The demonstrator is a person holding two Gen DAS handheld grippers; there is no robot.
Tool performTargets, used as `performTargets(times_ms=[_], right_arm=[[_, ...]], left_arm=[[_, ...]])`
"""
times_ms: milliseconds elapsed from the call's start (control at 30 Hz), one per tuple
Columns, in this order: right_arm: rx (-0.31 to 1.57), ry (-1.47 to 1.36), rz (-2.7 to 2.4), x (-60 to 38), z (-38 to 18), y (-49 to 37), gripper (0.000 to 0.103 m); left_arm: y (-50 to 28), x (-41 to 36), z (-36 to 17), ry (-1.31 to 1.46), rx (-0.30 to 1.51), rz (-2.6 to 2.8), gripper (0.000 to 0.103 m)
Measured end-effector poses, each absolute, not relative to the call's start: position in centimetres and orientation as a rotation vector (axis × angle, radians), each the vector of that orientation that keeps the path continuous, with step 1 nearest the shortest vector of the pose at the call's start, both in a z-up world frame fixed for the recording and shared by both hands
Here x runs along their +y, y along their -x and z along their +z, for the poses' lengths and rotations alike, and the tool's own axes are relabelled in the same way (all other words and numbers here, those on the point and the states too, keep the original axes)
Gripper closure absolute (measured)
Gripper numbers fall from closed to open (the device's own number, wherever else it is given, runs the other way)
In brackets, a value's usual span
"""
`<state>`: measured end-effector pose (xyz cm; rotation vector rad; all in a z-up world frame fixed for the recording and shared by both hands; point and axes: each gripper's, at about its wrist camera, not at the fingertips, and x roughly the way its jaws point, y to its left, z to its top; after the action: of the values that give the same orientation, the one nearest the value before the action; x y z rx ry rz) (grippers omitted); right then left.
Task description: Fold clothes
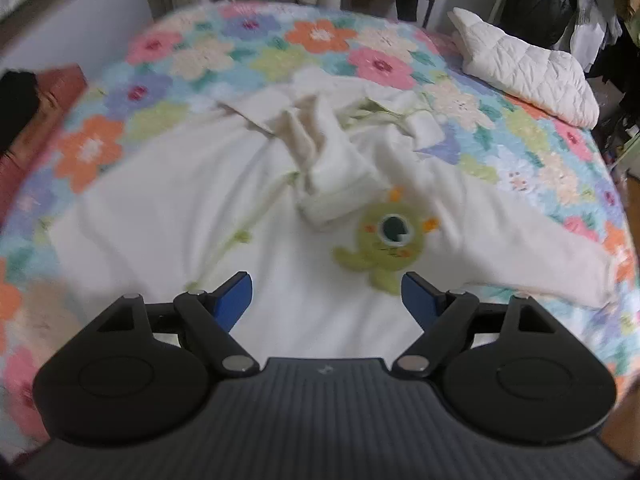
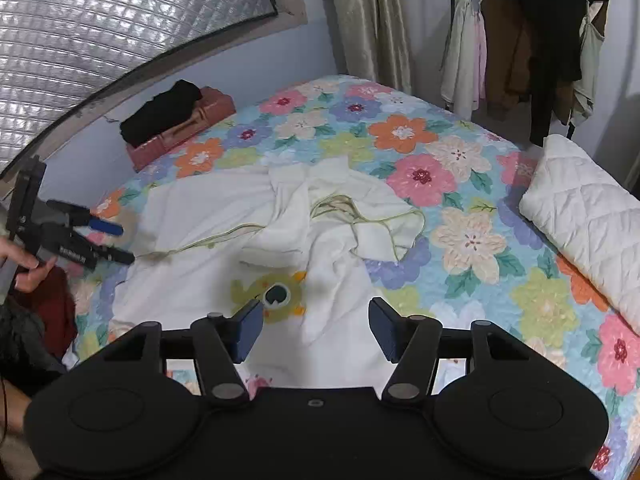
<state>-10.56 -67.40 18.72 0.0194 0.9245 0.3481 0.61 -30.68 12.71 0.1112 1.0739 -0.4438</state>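
A white garment with a green one-eyed cartoon figure on its front lies spread on the flowered bedspread. Its sleeves are bunched across the upper middle, and one sleeve stretches out to the right in the left wrist view. My left gripper hovers above the garment, jaws open with nothing between them. My right gripper is also open and empty, above the garment's lower part. A hand holds the left gripper at the bed's left side.
A white quilted pad lies at the bed's right edge. A dark cloth sits on a reddish box by the wall at the left. Clothes hang on a rack behind the bed.
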Motion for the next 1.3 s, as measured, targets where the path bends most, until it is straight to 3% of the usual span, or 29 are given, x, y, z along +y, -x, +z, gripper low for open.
performTargets(times_ms=[333,700,833,1033,1200,1233,1300], right_arm=[[0.886,-0.194,0.268,-63.4,10.3,1.1,0.039],[0.861,-0.267,0.171,-62.6,3.3,-0.9,0.039],[0.805,-0.308,0.174,-63.3,1.1,-1.4,0.039],[0.767,-0.367,0.210,-63.6,-4.1,-2.2,0.039],[0.748,-0.287,0.201,-63.3,-5.9,-2.9,0.039],[0.733,-0.275,0.206,-63.3,-5.9,-3.1,0.039],[0.699,-0.249,0.220,-63.2,-5.8,-3.5,0.039]], left_arm=[[-0.7,-33.5,17.1,-0.229,0.939,-0.320,0.023],[-9.5,-35.6,4.9,0.015,1.010,-0.308,0.025],[-10.9,-37.8,2.8,-0.095,0.948,-0.362,0.051],[-11.7,-38.4,1.6,-0.200,0.888,-0.456,0.050],[-12.9,-35.8,0.3,-0.075,0.926,-0.515,0.042],[-13.1,-35.5,-0.2,-0.094,0.929,-0.524,0.036],[-13.7,-35.1,-1.2,-0.149,0.936,-0.533,0.036]])
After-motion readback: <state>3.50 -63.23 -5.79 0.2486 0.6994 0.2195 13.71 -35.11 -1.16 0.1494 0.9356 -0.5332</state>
